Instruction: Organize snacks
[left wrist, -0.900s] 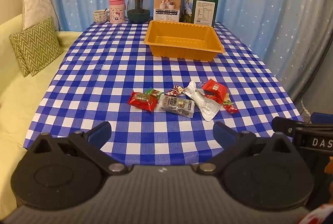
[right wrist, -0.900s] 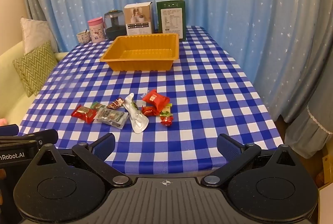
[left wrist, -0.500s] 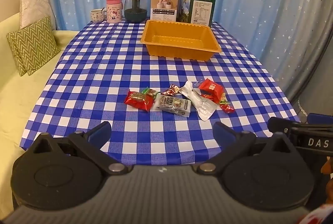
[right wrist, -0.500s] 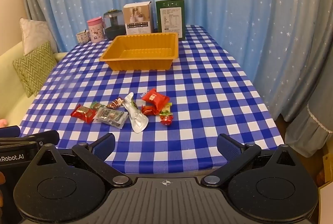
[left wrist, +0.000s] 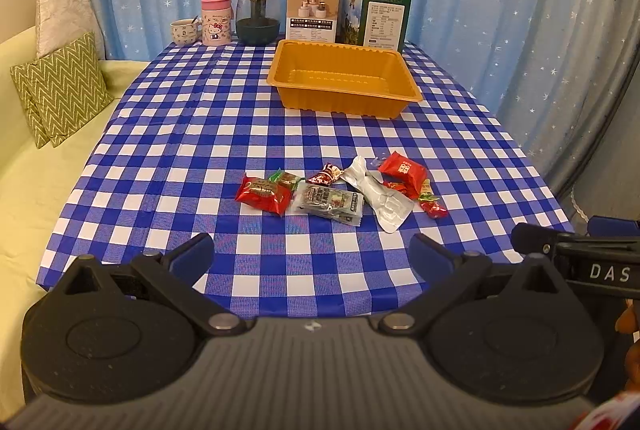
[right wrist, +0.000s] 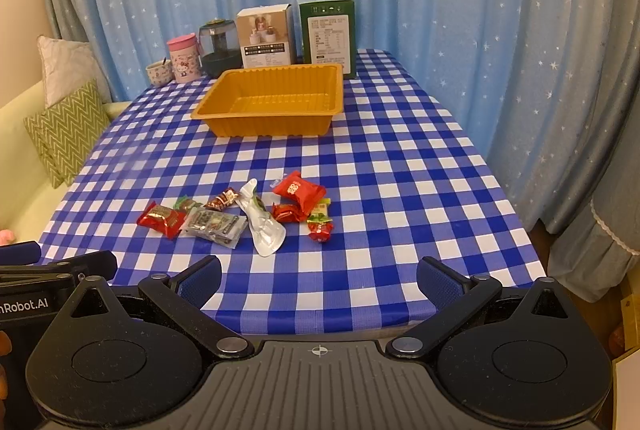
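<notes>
Several wrapped snacks lie in a loose cluster near the front of the blue checked table (left wrist: 200, 134) (right wrist: 400, 158): a red packet (left wrist: 262, 195) (right wrist: 161, 219), a clear dark packet (left wrist: 329, 203) (right wrist: 214, 225), a silver pouch (left wrist: 380, 195) (right wrist: 262, 224) and a red pillow pack (left wrist: 402, 169) (right wrist: 299, 191). Farther back stands an empty orange tray (left wrist: 344, 100) (right wrist: 272, 124). My left gripper (left wrist: 312, 256) and my right gripper (right wrist: 320, 276) both hover open over the table's front edge, short of the snacks, nothing between their fingers.
At the table's far end stand a cup (left wrist: 183, 31), a pink tumbler (left wrist: 216, 20), a dark jar (left wrist: 257, 16), a white box (left wrist: 313, 11) and a green box (left wrist: 380, 18). A sofa with cushions (left wrist: 60, 90) lies left; starry curtains surround.
The left wrist view has drawn back and risen slightly, so the table sits a little lower and farther. The right wrist view barely shifts. No snack has moved.
</notes>
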A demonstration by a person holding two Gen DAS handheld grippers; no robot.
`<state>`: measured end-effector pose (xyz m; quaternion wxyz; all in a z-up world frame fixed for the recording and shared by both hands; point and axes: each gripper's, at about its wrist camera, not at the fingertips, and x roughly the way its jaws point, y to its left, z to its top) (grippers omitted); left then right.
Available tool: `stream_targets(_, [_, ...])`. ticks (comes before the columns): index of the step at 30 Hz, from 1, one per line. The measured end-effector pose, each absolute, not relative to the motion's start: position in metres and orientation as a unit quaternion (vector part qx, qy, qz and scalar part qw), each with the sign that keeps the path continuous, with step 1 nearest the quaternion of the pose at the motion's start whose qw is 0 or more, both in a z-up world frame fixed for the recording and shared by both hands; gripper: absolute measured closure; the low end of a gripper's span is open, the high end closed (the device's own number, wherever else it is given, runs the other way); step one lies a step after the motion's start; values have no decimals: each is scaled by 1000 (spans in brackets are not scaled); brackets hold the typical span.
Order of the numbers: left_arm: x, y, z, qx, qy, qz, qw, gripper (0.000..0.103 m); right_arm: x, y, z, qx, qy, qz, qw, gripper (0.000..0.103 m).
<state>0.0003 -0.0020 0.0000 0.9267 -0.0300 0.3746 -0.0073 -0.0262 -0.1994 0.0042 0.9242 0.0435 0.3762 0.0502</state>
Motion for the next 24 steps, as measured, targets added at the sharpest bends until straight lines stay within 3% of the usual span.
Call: stream_targets(24, [2, -4, 0, -29, 374, -11, 927, 0, -26, -200, 5, 43, 376, 50, 924, 0])
